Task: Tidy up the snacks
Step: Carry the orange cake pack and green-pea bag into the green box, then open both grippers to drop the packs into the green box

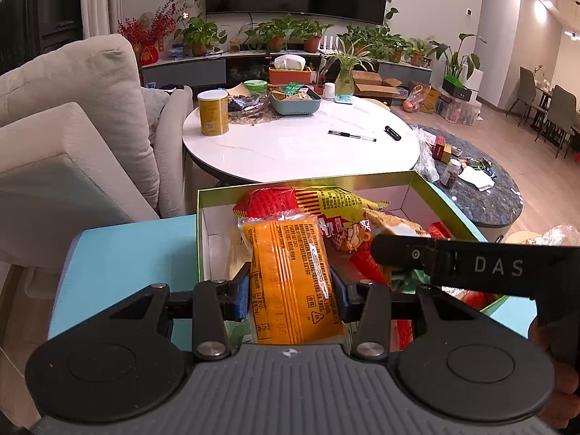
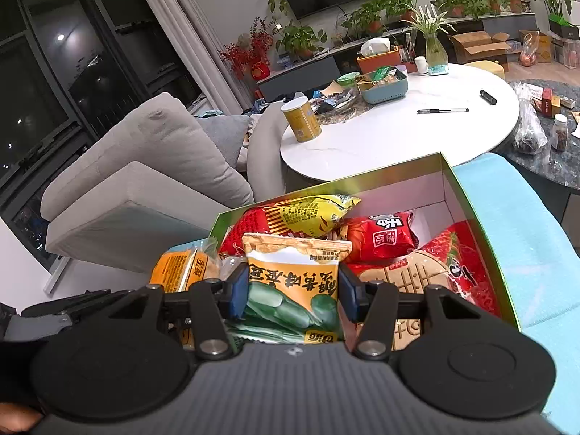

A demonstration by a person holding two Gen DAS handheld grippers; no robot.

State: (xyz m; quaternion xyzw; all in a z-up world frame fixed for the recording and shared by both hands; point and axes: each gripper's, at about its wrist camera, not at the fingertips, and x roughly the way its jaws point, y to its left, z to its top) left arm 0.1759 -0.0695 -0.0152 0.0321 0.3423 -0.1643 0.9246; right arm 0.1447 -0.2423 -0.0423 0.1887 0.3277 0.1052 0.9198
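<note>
The orange snack packet (image 1: pixel 290 275) is wrapped in glossy, crinkled plastic film, as is the bean snack packet (image 2: pixel 293 282). The box (image 1: pixel 440 201) is seen to be cardboard, with a shiny metallic green-gold rim and a matt white inside. The left gripper (image 1: pixel 290 291) is made of matt black plastic with blue pads (image 1: pixel 242 295), and the right gripper (image 2: pixel 293 291) likewise. The round bench (image 1: pixel 301 148) is finished in smooth, polished white stone. The sofa (image 1: pixel 90 108) is covered in coarse grey cloth.

Free room in box's (image 2: pixel 471 195) far corner
</note>
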